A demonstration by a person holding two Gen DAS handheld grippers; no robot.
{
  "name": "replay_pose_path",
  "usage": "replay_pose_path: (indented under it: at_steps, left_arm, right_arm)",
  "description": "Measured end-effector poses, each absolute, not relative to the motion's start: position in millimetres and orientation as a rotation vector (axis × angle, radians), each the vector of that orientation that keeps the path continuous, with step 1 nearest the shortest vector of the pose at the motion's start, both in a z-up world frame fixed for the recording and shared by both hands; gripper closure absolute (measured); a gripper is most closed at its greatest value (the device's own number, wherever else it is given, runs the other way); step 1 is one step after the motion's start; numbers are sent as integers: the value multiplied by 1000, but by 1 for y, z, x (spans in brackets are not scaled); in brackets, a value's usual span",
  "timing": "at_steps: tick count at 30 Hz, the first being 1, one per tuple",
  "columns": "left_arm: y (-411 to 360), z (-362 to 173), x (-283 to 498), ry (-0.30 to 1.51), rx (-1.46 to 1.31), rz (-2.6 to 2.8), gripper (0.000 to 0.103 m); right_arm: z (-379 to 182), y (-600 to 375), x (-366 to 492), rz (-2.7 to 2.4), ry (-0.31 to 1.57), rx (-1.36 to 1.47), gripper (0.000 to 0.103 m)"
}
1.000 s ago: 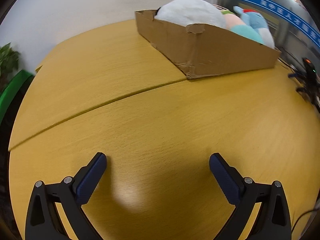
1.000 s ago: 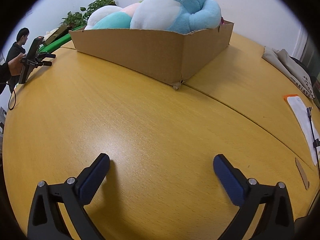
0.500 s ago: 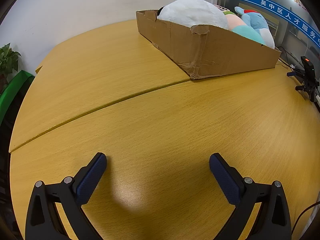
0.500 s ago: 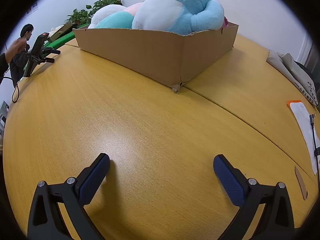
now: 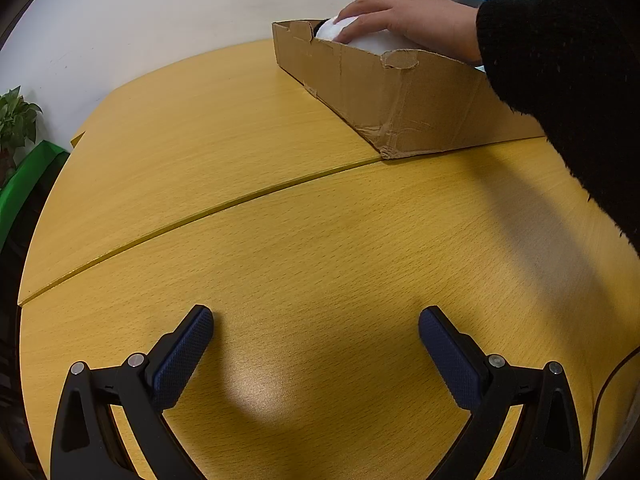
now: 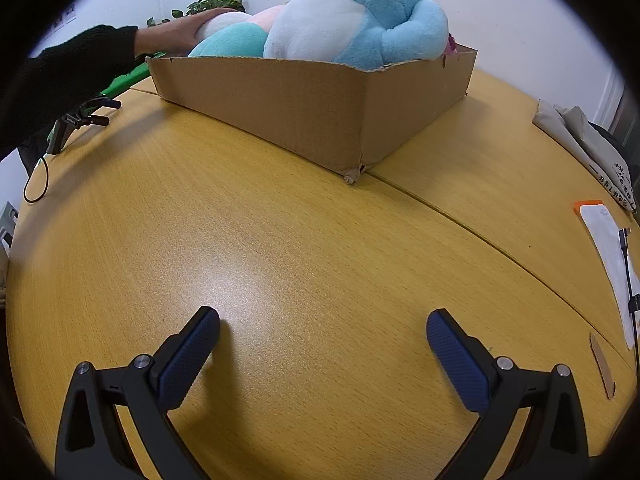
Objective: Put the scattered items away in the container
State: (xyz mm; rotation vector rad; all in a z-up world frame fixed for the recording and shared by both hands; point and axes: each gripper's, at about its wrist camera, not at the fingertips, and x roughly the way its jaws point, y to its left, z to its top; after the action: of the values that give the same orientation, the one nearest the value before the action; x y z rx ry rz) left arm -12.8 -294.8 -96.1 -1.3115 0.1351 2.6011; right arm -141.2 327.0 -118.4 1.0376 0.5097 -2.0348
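A shallow cardboard box [image 5: 400,100] stands on the wooden table [image 5: 280,240]; it also shows in the right wrist view [image 6: 312,108]. It holds plush toys: a big blue one [image 6: 368,12], a teal and pink one [image 6: 236,36], and a white one [image 5: 360,40]. A bare hand [image 5: 400,12] in a black sleeve rests on the white plush; the hand also shows in the right wrist view [image 6: 176,36]. My left gripper [image 5: 316,320] is open and empty, low over the table. My right gripper [image 6: 323,322] is open and empty, low over the table.
A black device on a cable [image 6: 76,120] lies on the table at the left. A white sheet with an orange edge [image 6: 604,248] and folded cloth [image 6: 588,140] lie at the right. A potted plant [image 5: 16,120] stands beyond the table edge.
A hand in a black sleeve has reached in over the box and onto the plush toys. Both grippers stay open, with only slight shifts in view.
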Motion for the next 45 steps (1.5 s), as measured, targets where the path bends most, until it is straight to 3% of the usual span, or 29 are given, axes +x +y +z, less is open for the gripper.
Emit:
replay_pose_path:
  at_steps: [45]
  left_arm:
    - [-294,-99,-17,143,-1316,2600,0]
  right_arm:
    - [-119,327,-144,-2038,508,1035,0]
